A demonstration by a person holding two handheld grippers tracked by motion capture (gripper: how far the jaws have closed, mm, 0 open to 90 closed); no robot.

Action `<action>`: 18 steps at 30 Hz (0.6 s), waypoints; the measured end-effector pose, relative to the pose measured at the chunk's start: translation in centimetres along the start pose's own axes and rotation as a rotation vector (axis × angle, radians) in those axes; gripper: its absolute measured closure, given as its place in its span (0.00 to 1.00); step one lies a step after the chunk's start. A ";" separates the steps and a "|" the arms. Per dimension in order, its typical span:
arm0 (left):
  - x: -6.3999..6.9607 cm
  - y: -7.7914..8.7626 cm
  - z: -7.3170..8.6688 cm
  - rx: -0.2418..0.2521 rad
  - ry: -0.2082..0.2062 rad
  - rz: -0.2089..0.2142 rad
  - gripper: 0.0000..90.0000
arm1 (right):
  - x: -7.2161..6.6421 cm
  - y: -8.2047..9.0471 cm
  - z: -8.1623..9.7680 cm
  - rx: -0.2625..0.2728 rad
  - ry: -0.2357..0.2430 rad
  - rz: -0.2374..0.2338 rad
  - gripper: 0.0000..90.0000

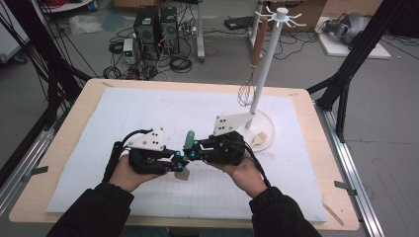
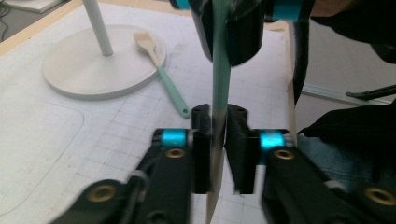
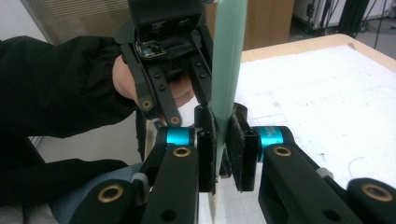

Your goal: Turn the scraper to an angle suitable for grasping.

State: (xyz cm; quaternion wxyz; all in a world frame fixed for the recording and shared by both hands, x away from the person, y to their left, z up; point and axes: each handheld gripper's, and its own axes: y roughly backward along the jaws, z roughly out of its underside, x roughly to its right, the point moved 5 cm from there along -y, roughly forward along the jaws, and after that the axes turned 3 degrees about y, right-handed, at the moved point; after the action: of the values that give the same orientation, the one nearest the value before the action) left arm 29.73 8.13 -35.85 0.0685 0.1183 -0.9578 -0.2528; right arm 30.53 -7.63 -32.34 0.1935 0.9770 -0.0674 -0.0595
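Hands meet over the middle of the surface (image 1: 74, 148) in the high view, left gripper (image 1: 179, 163) and right gripper (image 1: 193, 152) nose to nose with a mint-green utensil (image 1: 189, 138) poking up between them. Behind stands a white hook rack (image 1: 269, 64) with a whisk (image 1: 248, 84) already hung.

Left gripper view: its jaws are clamped on the utensil's pale wooden end (image 2: 215, 154), the other gripper's jaws pinching the green handle higher up. A second spatula (image 2: 159, 65) lies with its head on the rack's base (image 2: 84, 74).

Right gripper view: jaws closed on the green handle (image 3: 227, 70), flat and smooth.

Looks like a mid-air handover or regrip; hanging is still to do, I'd guess.
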 end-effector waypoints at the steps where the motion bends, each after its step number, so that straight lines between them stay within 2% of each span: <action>1: 0.0 0.1 0.2 0.000 0.005 0.004 0.81 | 0.1 0.1 0.0 -0.003 0.003 0.004 0.92; 3: -0.2 0.2 0.4 0.006 0.019 0.006 0.78 | 0.2 0.5 0.2 -0.015 -0.002 0.012 0.92; 7: -0.5 0.5 1.0 0.004 0.036 -0.019 0.72 | 0.8 1.3 0.5 -0.027 -0.015 0.035 0.92; 12: -1.0 1.1 1.9 0.012 0.054 -0.084 0.64 | 1.6 2.3 1.0 -0.048 -0.025 0.062 0.92; 18: -1.4 2.0 2.8 0.028 0.081 -0.124 0.57 | 2.3 3.2 1.4 -0.063 -0.045 0.079 0.92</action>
State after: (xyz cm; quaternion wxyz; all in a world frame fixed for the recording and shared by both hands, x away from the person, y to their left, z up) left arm 30.13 11.48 -37.33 0.0898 0.1884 -0.9486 -0.2380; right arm 32.27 -11.44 -32.56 0.2247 0.9654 -0.1082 -0.0758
